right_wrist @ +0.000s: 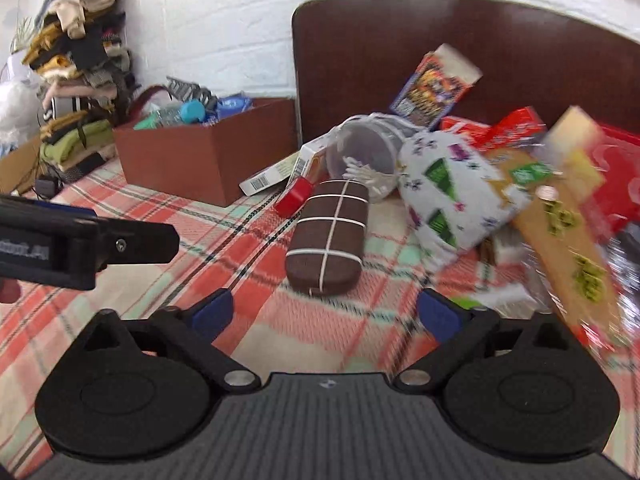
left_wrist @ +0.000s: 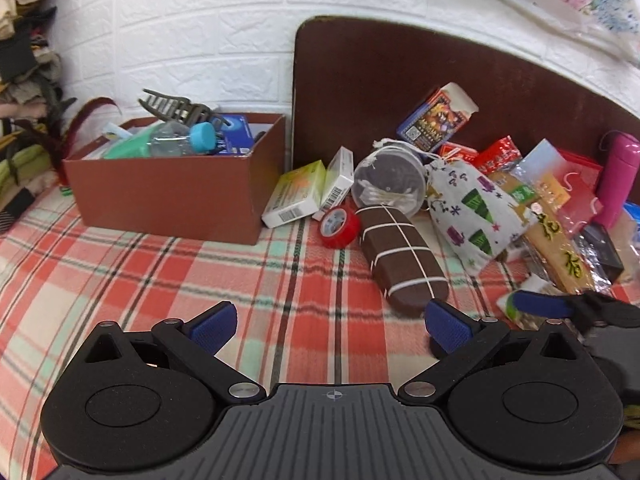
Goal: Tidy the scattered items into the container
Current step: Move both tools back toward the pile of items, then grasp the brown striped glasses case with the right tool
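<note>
Plaid blanket [left_wrist: 120, 248] over a bed, white brick wall behind, dark brown headboard [left_wrist: 400, 80] upper right of frame. Brown cardboard box [left_wrist: 168, 196] sits left of centre, already partly filled: grey hair claw [left_wrist: 176, 106], clear bottle with a blue cap [left_wrist: 204, 136]. Loose clutter piles right of the box against the headboard: two small white cartons [left_wrist: 304, 192], red tape roll [left_wrist: 339, 226], cotton-swab tub [left_wrist: 386, 186], printed drawstring pouch [left_wrist: 476, 204], pink cylinder [left_wrist: 618, 176] far right.

Likely next target is the brown glasses case [right_wrist: 326, 240] with white bands. It lies nearest both grippers, flat on the blanket, apart from each.

Right gripper [right_wrist: 326, 314]: jaws spread wide, empty. Case sits straight ahead, centred between the fingers, long axis running roughly away from the camera, slightly tilted right. The jaws would close across its short width.

Left gripper [left_wrist: 328, 326]: also wide, empty. Case lies ahead and off toward its right finger, axis diagonal.

Judgement: right gripper is better lined up; box then lies upper left of it.
</note>
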Tool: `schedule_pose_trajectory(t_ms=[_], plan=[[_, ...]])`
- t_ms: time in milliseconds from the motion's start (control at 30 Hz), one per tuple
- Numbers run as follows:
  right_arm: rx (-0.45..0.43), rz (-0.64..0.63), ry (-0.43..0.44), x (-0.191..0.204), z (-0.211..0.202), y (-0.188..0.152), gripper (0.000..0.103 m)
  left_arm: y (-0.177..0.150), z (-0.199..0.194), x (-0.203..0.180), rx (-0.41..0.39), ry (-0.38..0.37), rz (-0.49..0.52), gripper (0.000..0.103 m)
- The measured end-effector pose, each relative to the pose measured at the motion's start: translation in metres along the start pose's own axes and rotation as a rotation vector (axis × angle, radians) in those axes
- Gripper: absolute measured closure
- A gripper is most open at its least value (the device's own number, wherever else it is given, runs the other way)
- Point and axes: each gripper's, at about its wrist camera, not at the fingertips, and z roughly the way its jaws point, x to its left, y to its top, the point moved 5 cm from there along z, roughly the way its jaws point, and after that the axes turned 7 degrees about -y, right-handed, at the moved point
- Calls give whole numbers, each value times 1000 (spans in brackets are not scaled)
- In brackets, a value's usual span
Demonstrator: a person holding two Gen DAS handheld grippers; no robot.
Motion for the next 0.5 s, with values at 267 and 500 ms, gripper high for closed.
schedule_pose_trajectory(t_ms=[267,500], plan=[[50,46,5,0,67,8,35,8,35,16,49,11,-34,0],[56,-6,70,-4,45,-8,37,7,41,19,79,-5,-59,0]])
